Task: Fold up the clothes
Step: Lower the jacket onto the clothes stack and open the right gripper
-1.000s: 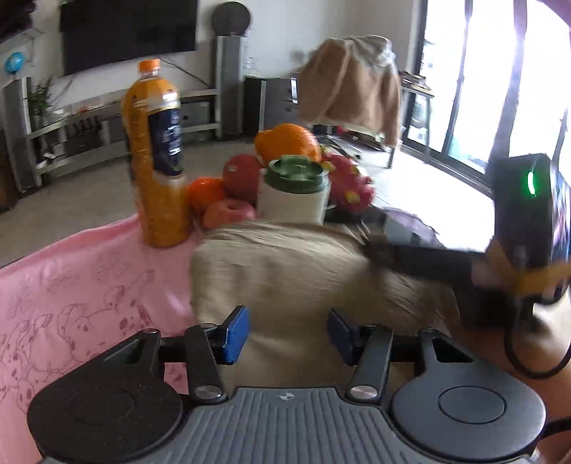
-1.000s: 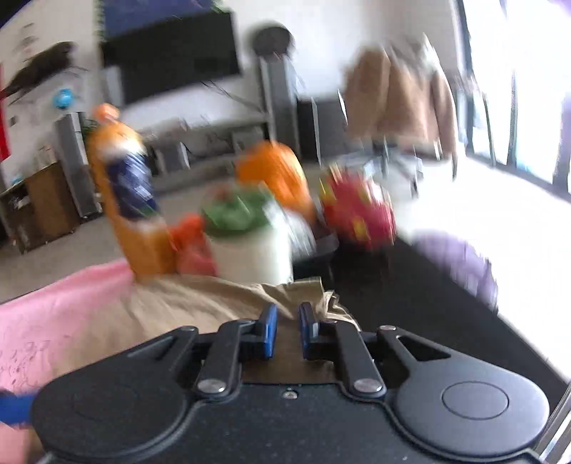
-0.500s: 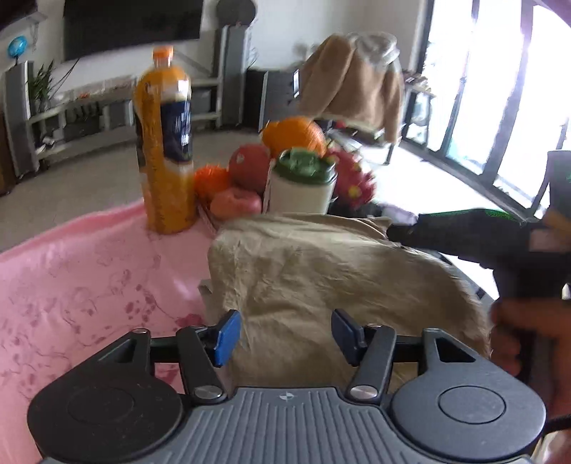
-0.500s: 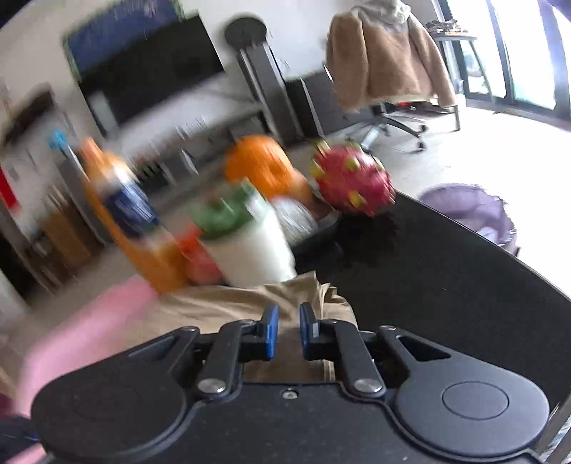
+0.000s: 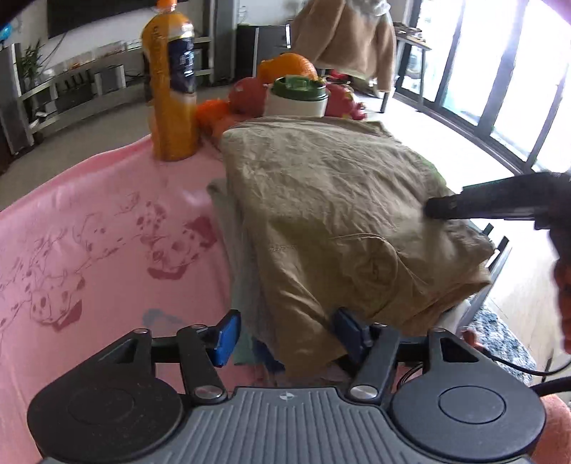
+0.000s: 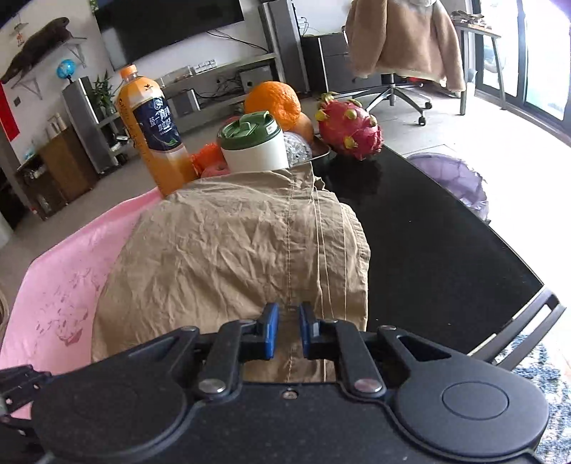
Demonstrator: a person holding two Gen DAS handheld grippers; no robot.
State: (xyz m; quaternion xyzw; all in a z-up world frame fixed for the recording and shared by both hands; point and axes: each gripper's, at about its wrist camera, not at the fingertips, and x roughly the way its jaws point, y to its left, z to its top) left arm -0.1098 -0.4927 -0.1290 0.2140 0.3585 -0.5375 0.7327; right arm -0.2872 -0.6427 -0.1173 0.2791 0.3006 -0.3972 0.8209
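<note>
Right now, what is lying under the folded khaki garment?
Under the khaki garment, a grey fabric layer shows at its left edge, over the pink cloth. Anything beneath its middle is covered.

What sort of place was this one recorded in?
Most likely a home living room: a wall-mounted TV over a low media shelf, a coat-draped desk chair, and a fruit-laden table with khaki clothing.

Both wrist cameras look down closely at the khaki garment (image 5: pixel 332 214).

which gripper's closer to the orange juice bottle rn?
Left, probably. The left gripper sits at the khaki garment's bottle-side edge; the right gripper is at its far side from the orange juice bottle.
</note>
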